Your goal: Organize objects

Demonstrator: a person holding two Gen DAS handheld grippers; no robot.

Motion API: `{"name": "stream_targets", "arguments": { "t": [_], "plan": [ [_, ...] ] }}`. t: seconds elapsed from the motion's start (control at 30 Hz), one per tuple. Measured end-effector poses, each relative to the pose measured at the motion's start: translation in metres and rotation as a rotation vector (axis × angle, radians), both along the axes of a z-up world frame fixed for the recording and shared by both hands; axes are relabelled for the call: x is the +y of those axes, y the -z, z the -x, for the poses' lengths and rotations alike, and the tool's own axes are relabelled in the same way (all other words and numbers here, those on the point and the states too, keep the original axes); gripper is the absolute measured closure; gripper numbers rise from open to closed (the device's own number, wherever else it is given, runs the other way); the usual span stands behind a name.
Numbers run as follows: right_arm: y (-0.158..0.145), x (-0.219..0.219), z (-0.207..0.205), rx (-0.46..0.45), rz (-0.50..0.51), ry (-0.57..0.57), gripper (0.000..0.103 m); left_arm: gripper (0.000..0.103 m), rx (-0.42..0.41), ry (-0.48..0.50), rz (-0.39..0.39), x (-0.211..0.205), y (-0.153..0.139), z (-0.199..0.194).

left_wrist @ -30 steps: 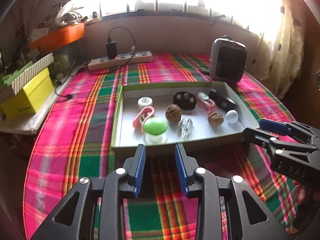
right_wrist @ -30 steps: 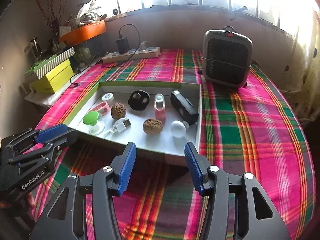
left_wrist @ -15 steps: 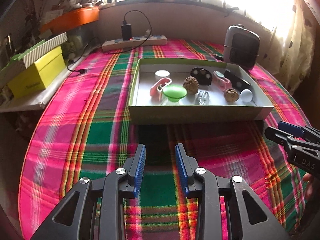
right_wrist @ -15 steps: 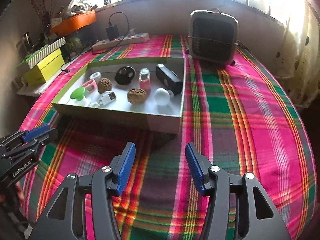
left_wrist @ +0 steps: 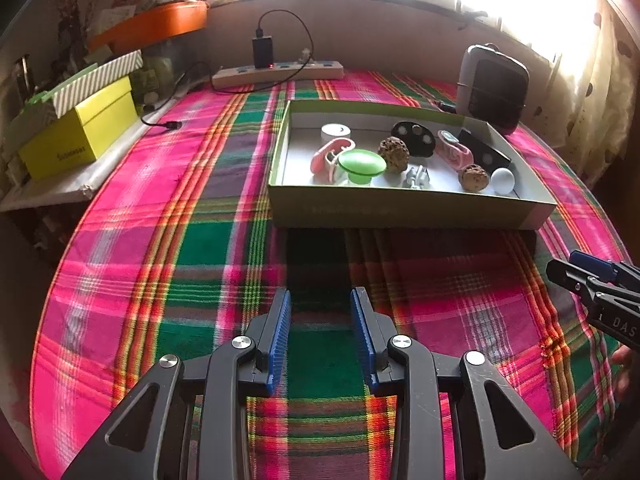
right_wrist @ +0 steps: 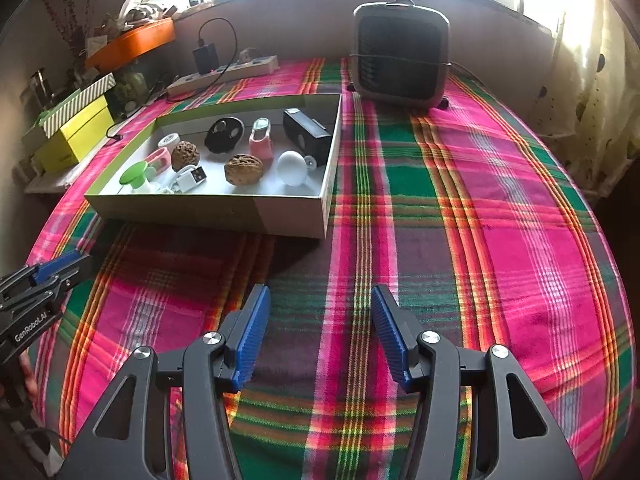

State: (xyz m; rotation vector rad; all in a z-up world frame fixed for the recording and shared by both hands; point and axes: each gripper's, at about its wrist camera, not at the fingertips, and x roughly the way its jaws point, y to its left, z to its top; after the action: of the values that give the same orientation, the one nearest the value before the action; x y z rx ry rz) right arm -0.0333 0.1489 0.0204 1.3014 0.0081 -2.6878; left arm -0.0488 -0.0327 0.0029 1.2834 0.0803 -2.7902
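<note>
We have pulled both tools back from the box (left_wrist: 400, 212) (every object still inside it); left tool (left_wrist: 320, 336) and right tool (right_wrist: 320, 336) hang parted, empty, over the tabletop (right_wrist: 500, 240), likely sorting finished.

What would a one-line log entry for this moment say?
left gripper: open, empty | right gripper: open, empty | box: on tablecloth, full of small things | nothing held
</note>
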Motion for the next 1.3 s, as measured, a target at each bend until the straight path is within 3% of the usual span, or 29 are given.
{"name": "stream_targets", "arguments": {
  "t": [0.2,0.33,0.53,1.3],
  "plan": [
    [0.002,-0.001,-0.006,0.007,-0.055,0.006,0.049,0.073,0.001,0.002,0.004,0.004,0.000,-0.002],
    [0.003,0.001,-0.010,0.008,-0.061,0.013,0.040,0.072,-0.001,0.000,0.019,0.009,0.001,-0.004],
    [0.003,0.001,-0.013,0.011,-0.066,0.027,0.038,0.071,0.002,-0.018,0.026,0.011,0.002,-0.006],
    [0.004,0.000,-0.016,0.018,-0.068,0.047,0.036,0.071,0.008,-0.030,0.030,0.012,0.002,-0.008]
  ]
}}
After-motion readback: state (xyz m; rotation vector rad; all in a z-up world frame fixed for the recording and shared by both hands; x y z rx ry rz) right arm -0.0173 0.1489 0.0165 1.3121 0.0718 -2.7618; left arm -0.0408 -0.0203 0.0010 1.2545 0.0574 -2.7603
